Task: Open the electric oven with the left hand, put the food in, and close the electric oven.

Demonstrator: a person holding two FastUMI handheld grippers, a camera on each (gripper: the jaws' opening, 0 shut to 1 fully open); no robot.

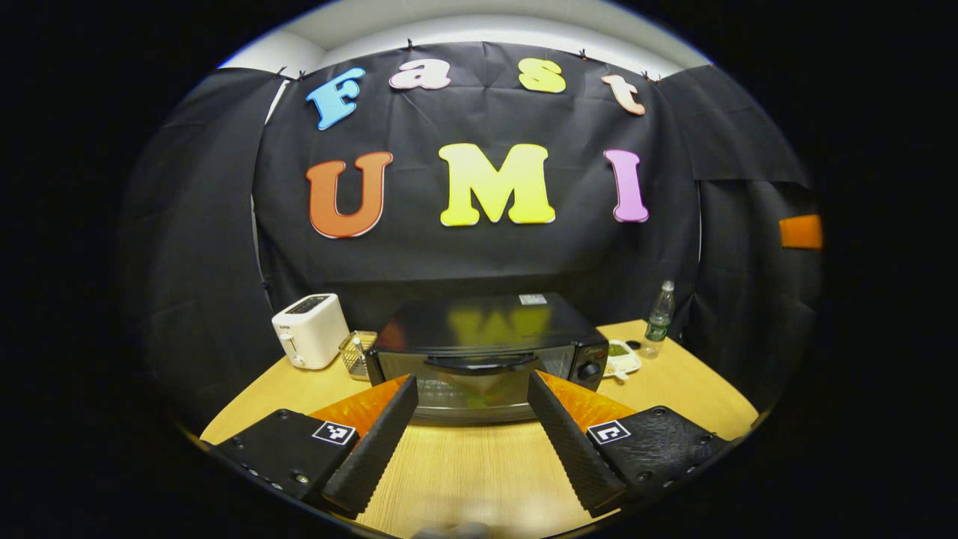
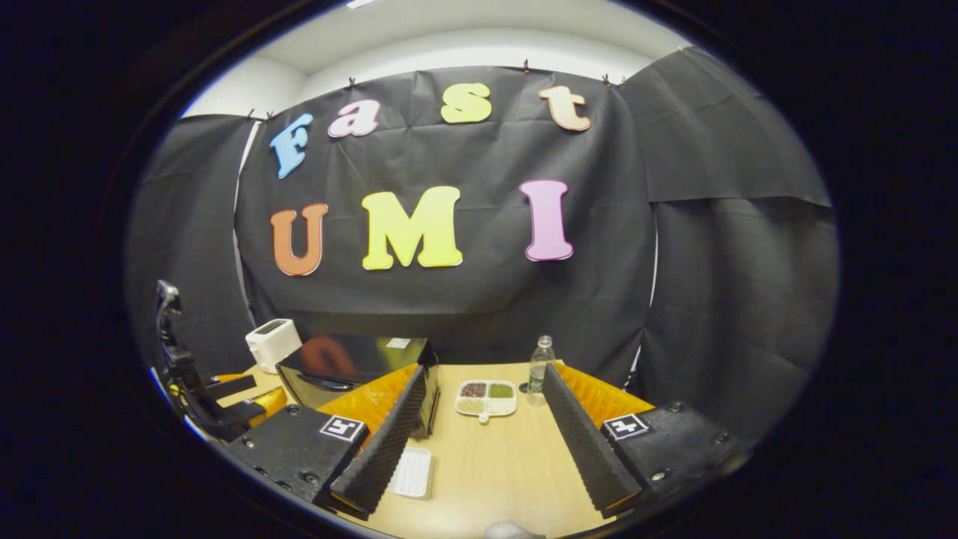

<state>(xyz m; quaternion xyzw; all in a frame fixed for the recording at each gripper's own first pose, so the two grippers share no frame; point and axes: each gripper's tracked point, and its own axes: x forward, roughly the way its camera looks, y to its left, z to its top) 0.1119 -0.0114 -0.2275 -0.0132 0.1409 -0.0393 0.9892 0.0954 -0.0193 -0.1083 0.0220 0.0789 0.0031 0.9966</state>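
The oven (image 1: 483, 355) sits at the middle of the wooden table (image 1: 464, 464), straight ahead of the left gripper (image 1: 473, 427), and its door (image 1: 479, 385) is closed, so by the look of things none of the task is done: the opening, the loading and the closing are all left. It is a boxy black appliance with a glossy top that mirrors the wall, a glass front, a curved bar handle (image 1: 479, 363) across the top of the door and a round knob (image 1: 590, 370) on its right panel. The left gripper hangs in front of the door with its fingers spread wide and nothing between them; their inner faces are ribbed.

In the right gripper view the food tray (image 2: 486, 398) lies to the right of the oven, a white compartmented dish holding what seem to be dark, green and pale grains, though it is too small to be sure. The right gripper (image 2: 479, 442) is spread open and empty, well back from the tray.

Further out stand a smooth white toaster (image 1: 310, 330), a wire basket (image 1: 358, 352) beside it and a clear plastic bottle (image 2: 540, 370) near the tray
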